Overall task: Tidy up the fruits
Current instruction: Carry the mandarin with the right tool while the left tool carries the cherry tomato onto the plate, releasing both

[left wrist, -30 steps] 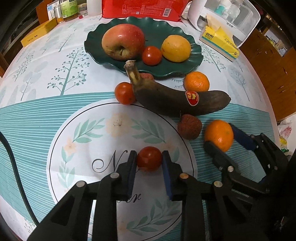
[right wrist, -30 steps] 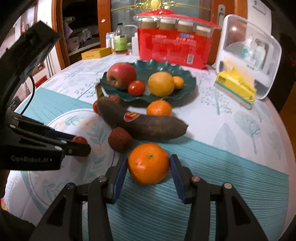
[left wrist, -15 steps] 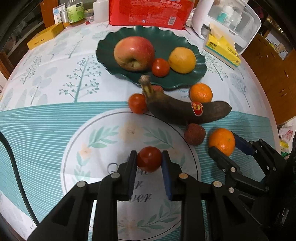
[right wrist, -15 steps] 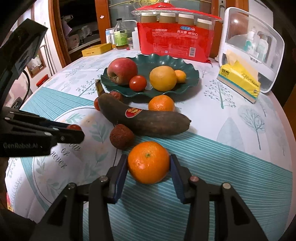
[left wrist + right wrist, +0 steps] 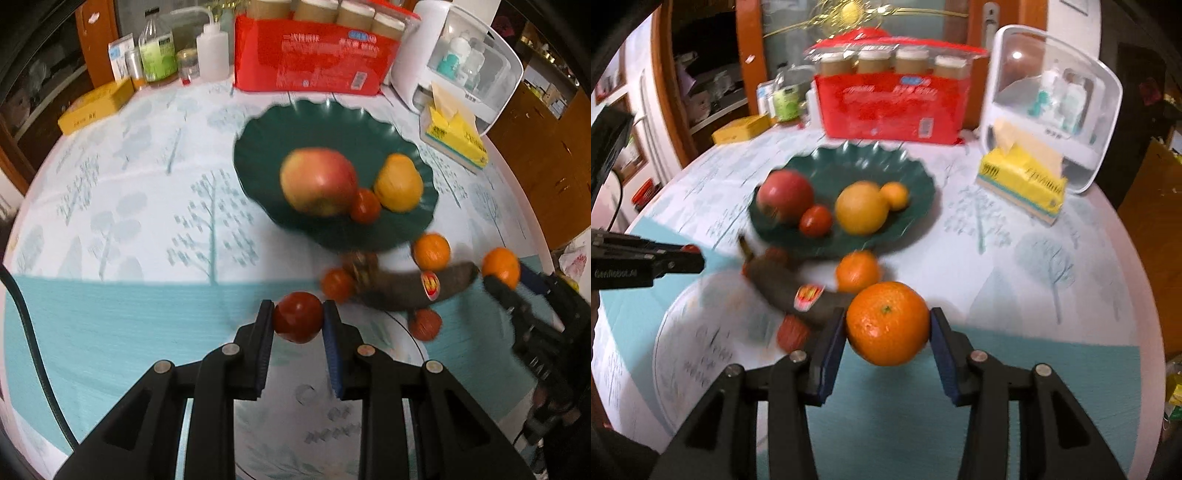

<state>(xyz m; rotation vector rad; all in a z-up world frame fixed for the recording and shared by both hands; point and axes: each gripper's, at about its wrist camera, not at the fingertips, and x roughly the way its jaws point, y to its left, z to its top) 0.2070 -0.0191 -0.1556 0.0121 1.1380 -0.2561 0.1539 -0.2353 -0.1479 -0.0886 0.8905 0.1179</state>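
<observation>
My left gripper [image 5: 298, 317] is shut on a red tomato [image 5: 298, 322] and holds it above the tablecloth, short of the dark green plate [image 5: 295, 125]. My right gripper [image 5: 888, 328] is shut on an orange [image 5: 886, 323], lifted off the table; it also shows in the left wrist view [image 5: 500, 266]. The plate [image 5: 916, 173] holds an apple [image 5: 785, 195], a tomato [image 5: 815, 220], a yellow citrus [image 5: 861, 207] and a small orange fruit [image 5: 895, 195]. On the cloth in front of it lie a dark banana [image 5: 790, 288], a mandarin [image 5: 857, 271], a lychee [image 5: 792, 330] and another tomato [image 5: 337, 284].
A red pack of jars [image 5: 892, 107], a white storage box [image 5: 1052, 103] and a yellow tissue pack [image 5: 1023, 182] stand behind and right of the plate. Bottles [image 5: 159, 55] and a yellow box [image 5: 96, 107] are at the back left. The table's rounded edge runs along the right.
Both grippers have lifted their fruit off the table and moved forward toward the plate. The tomato and the orange now hang in the air.
</observation>
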